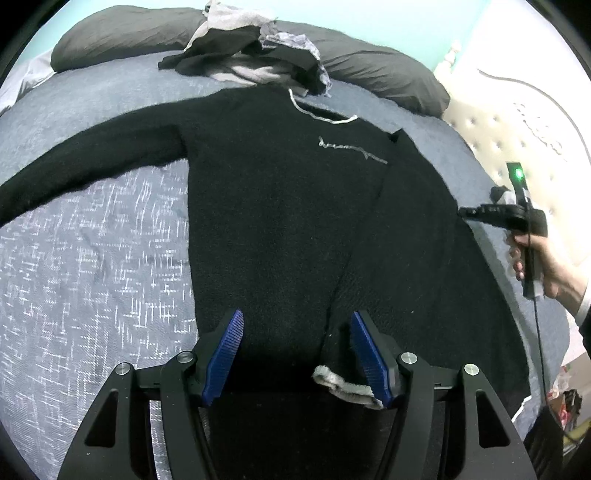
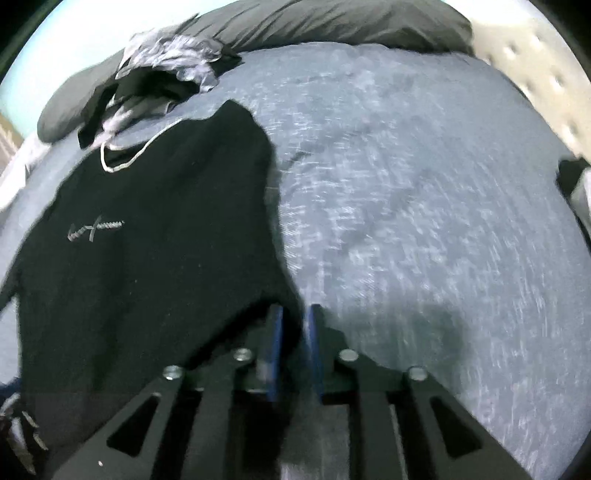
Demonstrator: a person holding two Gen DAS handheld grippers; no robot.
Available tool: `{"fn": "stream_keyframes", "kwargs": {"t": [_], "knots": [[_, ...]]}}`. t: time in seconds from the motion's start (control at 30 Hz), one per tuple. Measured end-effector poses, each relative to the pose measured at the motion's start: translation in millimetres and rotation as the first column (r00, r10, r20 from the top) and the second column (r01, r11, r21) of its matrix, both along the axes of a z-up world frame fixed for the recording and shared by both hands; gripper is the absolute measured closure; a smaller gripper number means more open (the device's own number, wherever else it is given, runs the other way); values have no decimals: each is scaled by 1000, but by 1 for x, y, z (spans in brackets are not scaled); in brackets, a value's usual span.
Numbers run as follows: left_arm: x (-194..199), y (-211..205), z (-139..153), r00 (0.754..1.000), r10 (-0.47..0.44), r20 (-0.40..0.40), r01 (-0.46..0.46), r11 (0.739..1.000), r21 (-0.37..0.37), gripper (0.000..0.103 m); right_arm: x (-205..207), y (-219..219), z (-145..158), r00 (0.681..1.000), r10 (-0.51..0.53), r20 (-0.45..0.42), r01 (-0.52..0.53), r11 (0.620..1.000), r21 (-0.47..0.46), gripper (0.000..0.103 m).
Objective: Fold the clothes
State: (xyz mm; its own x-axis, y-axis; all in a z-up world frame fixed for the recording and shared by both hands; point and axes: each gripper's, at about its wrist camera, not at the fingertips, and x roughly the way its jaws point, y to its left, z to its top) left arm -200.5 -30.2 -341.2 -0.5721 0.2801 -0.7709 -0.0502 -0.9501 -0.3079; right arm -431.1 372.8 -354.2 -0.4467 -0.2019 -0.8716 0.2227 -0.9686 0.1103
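A black sweater (image 1: 277, 203) with a small grey script logo lies face up on the bed. One sleeve (image 1: 92, 158) stretches out to the left. The other sleeve (image 1: 406, 240) is folded over the body, and its pale cuff (image 1: 347, 387) rests against the right pad of my left gripper (image 1: 297, 314). That gripper hovers open over the hem and holds nothing. A hand (image 1: 546, 266) holds my right gripper (image 1: 465, 213) at the sweater's right edge. In the blurred right wrist view the sweater (image 2: 147, 258) reaches the narrow gap of the right gripper (image 2: 294, 314). Contact with the pads is unclear.
A grey-blue flecked bedspread (image 1: 92, 277) (image 2: 424, 203) covers the bed. A heap of dark and pale clothes (image 1: 251, 55) (image 2: 159, 70) lies above the collar, in front of dark pillows (image 1: 122, 33) (image 2: 332, 22). A tufted cream headboard (image 1: 517, 122) stands at the right.
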Motion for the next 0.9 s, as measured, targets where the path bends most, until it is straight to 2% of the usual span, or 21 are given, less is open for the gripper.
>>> {"fn": "stream_keyframes", "kwargs": {"t": [0.07, 0.2, 0.3, 0.4, 0.67, 0.77, 0.9], "knots": [[1, -1, 5, 1000, 0, -11, 0, 1000, 1, 38, 3, 11, 9, 1000, -12, 9, 13, 1000, -15, 86], [2, -3, 13, 1000, 5, -31, -6, 1000, -4, 38, -7, 9, 34, 999, -24, -29, 24, 999, -27, 83], [1, -7, 17, 999, 14, -42, -14, 1000, -16, 38, -30, -16, 54, 999, -1, -48, -1, 999, -44, 69], [1, -10, 15, 999, 19, -37, -20, 999, -31, 38, -61, -51, 61, 998, 34, -53, -34, 999, -4, 69], [-2, -17, 4, 1000, 26, -13, -26, 999, -32, 38, -131, -108, 57, 997, 39, -72, -35, 998, 57, 69], [-3, -18, 2, 1000, 23, -11, -23, 999, -44, 38, -149, -128, 54, 995, 64, -80, -53, 990, 133, 69], [-2, -21, -1, 1000, 29, -2, -29, 999, -37, 38, -169, -139, 40, 996, 76, -41, -65, 973, 222, 69]]}}
